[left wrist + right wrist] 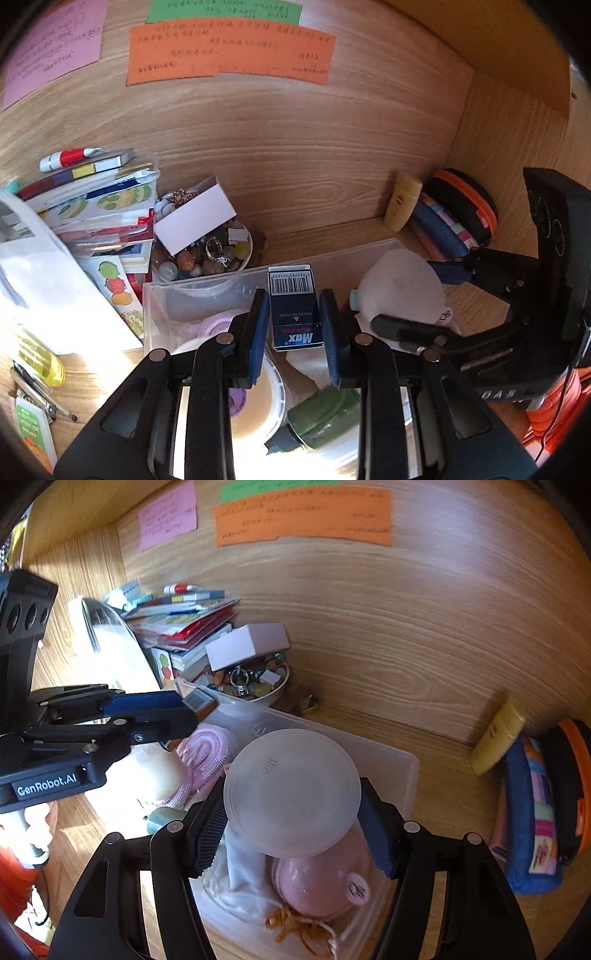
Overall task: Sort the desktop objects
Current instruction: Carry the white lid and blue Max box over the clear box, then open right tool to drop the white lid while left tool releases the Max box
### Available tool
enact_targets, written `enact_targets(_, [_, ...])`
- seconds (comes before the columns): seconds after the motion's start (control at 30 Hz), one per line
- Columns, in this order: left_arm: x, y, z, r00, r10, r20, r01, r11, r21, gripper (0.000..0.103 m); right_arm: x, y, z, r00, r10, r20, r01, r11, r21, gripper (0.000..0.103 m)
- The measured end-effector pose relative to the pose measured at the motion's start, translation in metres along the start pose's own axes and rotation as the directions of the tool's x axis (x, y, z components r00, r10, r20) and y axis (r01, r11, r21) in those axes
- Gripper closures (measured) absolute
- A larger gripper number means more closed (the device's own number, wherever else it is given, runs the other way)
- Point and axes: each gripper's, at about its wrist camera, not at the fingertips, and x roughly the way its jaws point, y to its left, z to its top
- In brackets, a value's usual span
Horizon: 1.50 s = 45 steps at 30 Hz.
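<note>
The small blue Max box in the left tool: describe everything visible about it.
The Max box is a small, dark blue cardboard carton. A white barcode label sits at its far end, "PRESS TO OPEN" is printed mid-face, and a red band with the white "Max" logo lies nearest the camera. It looks closed and undamaged. The left tool is shut on its long sides, holding it lengthwise, pointing away, above the clear plastic bin. Only the blue pads touch it.
</note>
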Motion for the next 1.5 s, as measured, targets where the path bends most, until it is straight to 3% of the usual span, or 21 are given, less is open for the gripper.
enact_targets(0.73, [0.017, 0.002, -0.003, 1.000, 0.008, -0.021, -0.008, 1.000, 0.012, 0.076, 0.044, 0.020, 0.003, 0.995, -0.038, -0.096, 0.030, 0.996, -0.089, 0.040])
enact_targets(0.97, [0.012, 0.006, -0.003, 1.000, -0.006, -0.010, 0.006, 1.000, -0.002, 0.072, 0.030, 0.029, 0.004, 0.996, -0.067, -0.059, 0.058, 0.989, -0.136, 0.039])
enact_targets(1.07, [0.007, 0.008, -0.001, 1.000, -0.013, -0.002, 0.013, 1.000, -0.009, 0.072, 0.022, 0.028, 0.006, 0.997, -0.068, -0.044, 0.062, 0.990, -0.130, 0.032])
enact_targets(1.3, [-0.014, 0.004, 0.001, 0.998, -0.032, 0.048, 0.033, 0.999, -0.012, 0.047, 0.005, 0.023, 0.006, 0.996, -0.081, -0.032, 0.077, 0.991, -0.105, 0.028])
enact_targets(1.37, [-0.020, 0.001, 0.001, 0.997, -0.038, 0.060, 0.038, 0.999, -0.010, 0.034, 0.001, 0.022, 0.004, 0.996, -0.078, -0.033, 0.075, 0.993, -0.091, 0.024])
enact_targets(1.5, [-0.037, -0.007, -0.001, 0.995, -0.035, 0.096, 0.033, 0.999, 0.016, 0.030, -0.012, 0.019, -0.001, 0.997, -0.069, -0.026, 0.067, 0.996, -0.062, 0.023])
